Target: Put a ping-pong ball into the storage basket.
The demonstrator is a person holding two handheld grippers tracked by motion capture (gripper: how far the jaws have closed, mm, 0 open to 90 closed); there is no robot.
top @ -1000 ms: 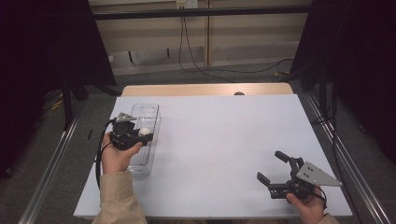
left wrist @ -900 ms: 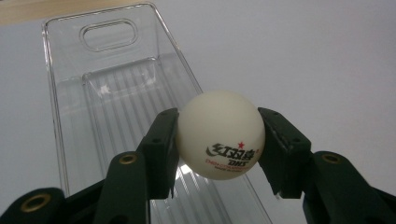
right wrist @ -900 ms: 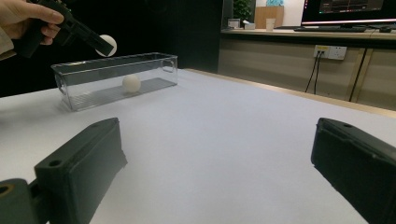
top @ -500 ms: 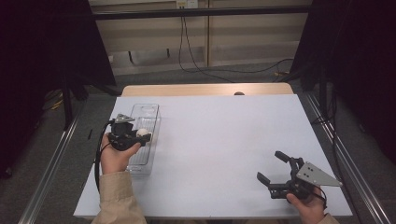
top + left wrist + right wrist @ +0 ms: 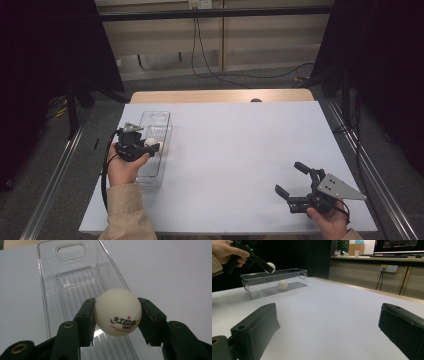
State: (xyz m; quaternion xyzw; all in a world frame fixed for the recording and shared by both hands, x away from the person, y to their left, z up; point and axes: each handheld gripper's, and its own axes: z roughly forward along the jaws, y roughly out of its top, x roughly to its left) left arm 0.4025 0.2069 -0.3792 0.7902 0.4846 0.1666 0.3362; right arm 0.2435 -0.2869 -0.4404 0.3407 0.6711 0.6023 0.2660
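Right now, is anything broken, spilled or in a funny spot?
Nothing stands out. The left claw grips a white ping-pong ball above the clear plastic rectangular bin, which sits upright with another white ball inside. The right claw rests open on the white table.

Bright even light on the table (image 5: 240,150), dark surroundings, soft shadows.

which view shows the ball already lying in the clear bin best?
Right gripper view: the ball in the bin sits plain behind the clear bin wall. In the high view the left gripper covers that spot; the left gripper view looks past it.
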